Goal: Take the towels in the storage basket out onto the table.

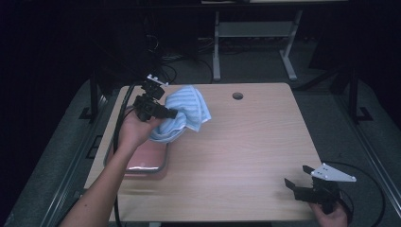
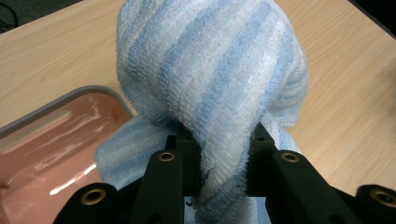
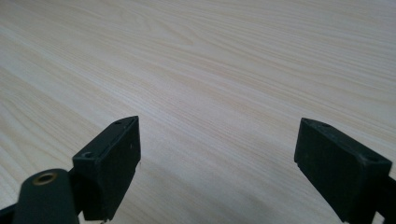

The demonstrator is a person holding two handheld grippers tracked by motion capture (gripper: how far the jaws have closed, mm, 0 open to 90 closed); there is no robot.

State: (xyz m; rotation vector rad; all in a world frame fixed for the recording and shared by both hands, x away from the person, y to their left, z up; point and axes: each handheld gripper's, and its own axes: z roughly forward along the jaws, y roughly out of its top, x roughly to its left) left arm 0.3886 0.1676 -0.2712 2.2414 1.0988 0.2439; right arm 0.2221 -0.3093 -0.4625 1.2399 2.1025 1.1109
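We look down on a pale wood-grain table (image 1: pixel 246 142) in a dark room, with a round cable hole (image 1: pixel 237 96) near its far edge and a grey metal desk frame (image 1: pixel 255 33) standing on the floor behind it.

At the table's far left, the left gripper (image 1: pixel 172 113) is held above the surface by the person's left hand (image 1: pixel 135 130). Its jaws are clamped on a light-blue and white striped terry towel (image 1: pixel 184 113), which hangs bunched below and bulges beyond them. The left gripper view brings us closer: the towel (image 2: pixel 210 84) is pinched into a narrow waist between the two black jaws, its looped pile and diagonal stripes plain, and folds spread out above and below the pinch.

Just beneath and to the near side of the towel lies a shallow pink tray with a grey rim (image 1: pixel 163 163). From above its inside is partly hidden by the forearm; the left gripper view shows the tray (image 2: pixel 60 100) as glossy, and the part we see holds nothing.

At the near right corner, the right gripper (image 1: pixel 298 176) rests low, well apart from the towel. In its own view the jaws stand wide apart over bare wood (image 3: pixel 196 70).
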